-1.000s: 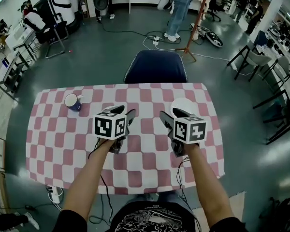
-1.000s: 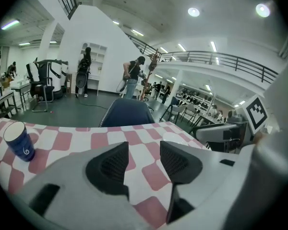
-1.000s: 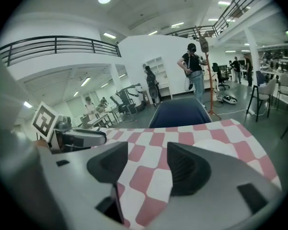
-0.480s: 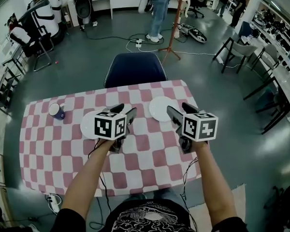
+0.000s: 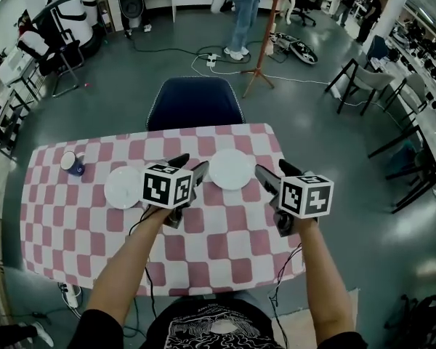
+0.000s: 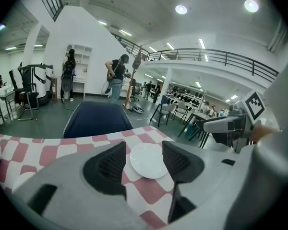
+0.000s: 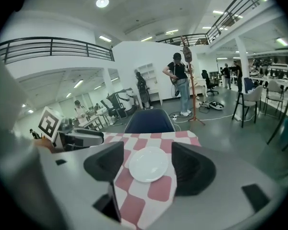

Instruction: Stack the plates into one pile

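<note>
Stacking not begun. Two white plates lie apart on the checked tablecloth (image 5: 225, 246): left plate (image 5: 123, 187) near the blue mug (image 5: 73, 163), right plate (image 5: 231, 169) just ahead of both grippers. Left gripper (image 5: 191, 167) and right gripper (image 5: 274, 171) have just been opening their jaws, now wide, gripping nothing (right plate merely shows through each gap). Remaining, by my judgement: set one plate on the other.

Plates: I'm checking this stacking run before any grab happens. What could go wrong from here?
Both grippers' jaws have just been opening, with nothing held.
1. The left gripper and right gripper both frame the right plate, so they might collide.
2. The plates lie flat on the tablecloth; a jaw sliding under a rim could drag the cloth.
3. The mug stands near the left plate and could get bumped.
</note>
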Tool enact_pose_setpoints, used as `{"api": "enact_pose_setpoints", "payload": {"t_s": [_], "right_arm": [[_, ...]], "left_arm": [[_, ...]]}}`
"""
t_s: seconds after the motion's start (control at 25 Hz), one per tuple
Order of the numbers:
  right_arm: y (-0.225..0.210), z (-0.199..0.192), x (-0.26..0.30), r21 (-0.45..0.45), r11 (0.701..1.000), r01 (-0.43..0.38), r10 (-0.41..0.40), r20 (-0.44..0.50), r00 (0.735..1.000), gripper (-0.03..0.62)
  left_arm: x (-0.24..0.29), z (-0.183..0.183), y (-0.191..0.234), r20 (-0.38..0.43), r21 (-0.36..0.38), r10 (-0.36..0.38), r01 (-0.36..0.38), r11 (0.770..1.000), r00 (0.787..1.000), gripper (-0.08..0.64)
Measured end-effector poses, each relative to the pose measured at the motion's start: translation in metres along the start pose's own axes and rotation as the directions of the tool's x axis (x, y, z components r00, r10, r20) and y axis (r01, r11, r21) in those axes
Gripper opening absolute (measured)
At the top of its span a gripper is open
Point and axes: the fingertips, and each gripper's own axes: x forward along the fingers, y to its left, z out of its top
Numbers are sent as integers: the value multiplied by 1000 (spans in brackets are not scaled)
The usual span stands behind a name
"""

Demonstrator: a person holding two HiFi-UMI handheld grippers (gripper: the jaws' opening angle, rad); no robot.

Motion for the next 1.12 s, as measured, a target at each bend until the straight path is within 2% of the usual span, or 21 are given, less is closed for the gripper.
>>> {"api": "enact_pose_setpoints", "payload": {"t_s": [0.28, 0.6, 0.88, 1.12], "right_arm": [[-21, -8, 27, 25, 992, -125, 126, -71, 989, 316], [-40, -25, 63, 81, 971, -227, 237, -162, 958, 316], [-50, -54, 103, 149, 953, -263, 293, -244, 925, 308], [-57, -82, 129, 185, 944, -274, 321, -317, 893, 308]], "left_arm": [[31, -11, -7, -56, -6, 21, -21, 1000, 998, 244], [70, -39, -3, -138, -90, 26, -39, 995, 990, 249], [92, -57, 16, -200, -162, 24, -57, 985, 980, 249], [111, -77, 26, -234, -277, -25, -42, 960, 972, 249]]}}
